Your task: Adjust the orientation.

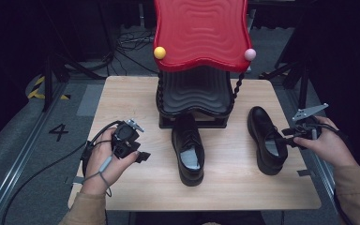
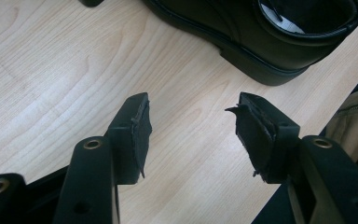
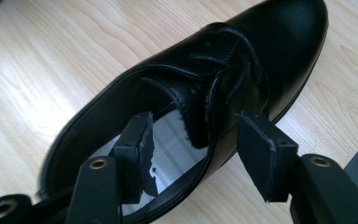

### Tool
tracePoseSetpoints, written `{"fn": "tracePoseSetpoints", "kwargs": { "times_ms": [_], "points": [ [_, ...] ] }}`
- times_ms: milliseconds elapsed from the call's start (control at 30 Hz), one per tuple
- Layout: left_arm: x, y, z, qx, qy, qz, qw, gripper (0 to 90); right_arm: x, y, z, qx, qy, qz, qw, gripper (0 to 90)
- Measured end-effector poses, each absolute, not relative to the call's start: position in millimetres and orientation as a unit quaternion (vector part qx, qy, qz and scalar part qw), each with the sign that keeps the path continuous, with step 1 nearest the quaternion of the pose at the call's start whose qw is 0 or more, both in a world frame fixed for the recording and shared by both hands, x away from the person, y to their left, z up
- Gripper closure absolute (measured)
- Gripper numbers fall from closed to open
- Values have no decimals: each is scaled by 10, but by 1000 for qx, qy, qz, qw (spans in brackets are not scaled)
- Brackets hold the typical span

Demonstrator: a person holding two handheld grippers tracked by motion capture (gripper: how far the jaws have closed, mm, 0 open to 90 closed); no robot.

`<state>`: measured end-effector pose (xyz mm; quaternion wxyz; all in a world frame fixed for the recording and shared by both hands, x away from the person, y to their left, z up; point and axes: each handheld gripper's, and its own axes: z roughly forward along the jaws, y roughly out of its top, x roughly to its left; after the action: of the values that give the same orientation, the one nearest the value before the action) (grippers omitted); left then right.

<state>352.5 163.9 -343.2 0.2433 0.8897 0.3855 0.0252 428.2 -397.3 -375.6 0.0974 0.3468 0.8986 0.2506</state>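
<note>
Two black leather lace-up shoes stand on the wooden table (image 1: 122, 98). One shoe (image 1: 188, 150) is in the middle, toe pointing away, and its heel end (image 2: 261, 42) lies ahead of my left gripper. My left gripper (image 1: 143, 157) (image 2: 191, 105) hovers over bare wood left of that shoe, open and empty. The other shoe (image 1: 264, 136) (image 3: 270, 42) stands at the right. My right gripper (image 1: 283, 138) (image 3: 193, 119) straddles this shoe's side wall, one jaw inside over the pale insole, the other outside. A gap shows at both pads, so it is open.
Behind the shoes stands a black ribbed stand (image 1: 194, 91) with a red wavy panel (image 1: 199, 33) above it, tipped by a yellow ball (image 1: 159, 52) and a pink ball (image 1: 250, 54). Bare wood lies at the table's left and front. Cables trail off the left edge.
</note>
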Motion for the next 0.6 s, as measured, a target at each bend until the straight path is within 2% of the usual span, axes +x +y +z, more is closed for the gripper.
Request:
{"fn": "tracePoseSetpoints", "kwargs": {
  "times_ms": [333,467,500,600],
  "points": [
    [3544,1699,-3452,886,390,24,248,446,4466,-3902,-3921,353,905,219,92,484],
    [3543,1699,-3460,886,392,21,248,445,4507,-3900,-3877,362,904,213,84,611],
    [3543,1699,-3460,886,392,21,248,445,4507,-3900,-3877,362,904,213,84,611],
    [3543,1705,-3460,885,393,21,248,445,4485,-3863,-3806,356,909,196,92,724]
  ]
}}
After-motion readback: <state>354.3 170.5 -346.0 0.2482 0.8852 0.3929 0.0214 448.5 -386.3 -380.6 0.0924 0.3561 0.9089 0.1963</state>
